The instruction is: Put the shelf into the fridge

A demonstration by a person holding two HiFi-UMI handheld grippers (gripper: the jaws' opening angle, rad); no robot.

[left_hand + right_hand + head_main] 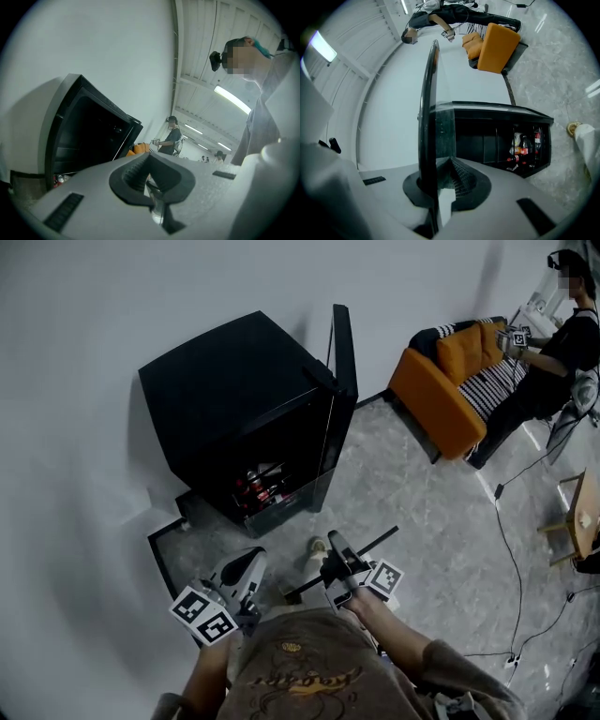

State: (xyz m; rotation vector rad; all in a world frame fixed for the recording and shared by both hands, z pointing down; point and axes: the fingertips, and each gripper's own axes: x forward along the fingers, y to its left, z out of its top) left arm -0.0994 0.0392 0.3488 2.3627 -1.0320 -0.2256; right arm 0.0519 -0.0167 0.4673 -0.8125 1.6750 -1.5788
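Note:
The black mini fridge [234, 390] stands against the white wall with its door [342, 381] swung open to the right. Bottles [261, 488] lie at the bottom inside. My right gripper [339, 565] is shut on the shelf [380, 540], a thin dark-rimmed glass plate held low in front of the fridge. In the right gripper view the shelf [427, 126] rises edge-on from the right gripper [440, 180], with the fridge [497, 140] and bottles [525, 147] behind it. My left gripper [246, 570] hangs to the left of the shelf. The left gripper [150, 176] looks shut, pointing past the fridge [89, 136].
An orange sofa [445, 395] stands at the right with a person [553, 362] seated on it, also holding grippers. Cables [511, 549] trail over the grey marble floor. A wooden stool [577, 521] is at the far right edge.

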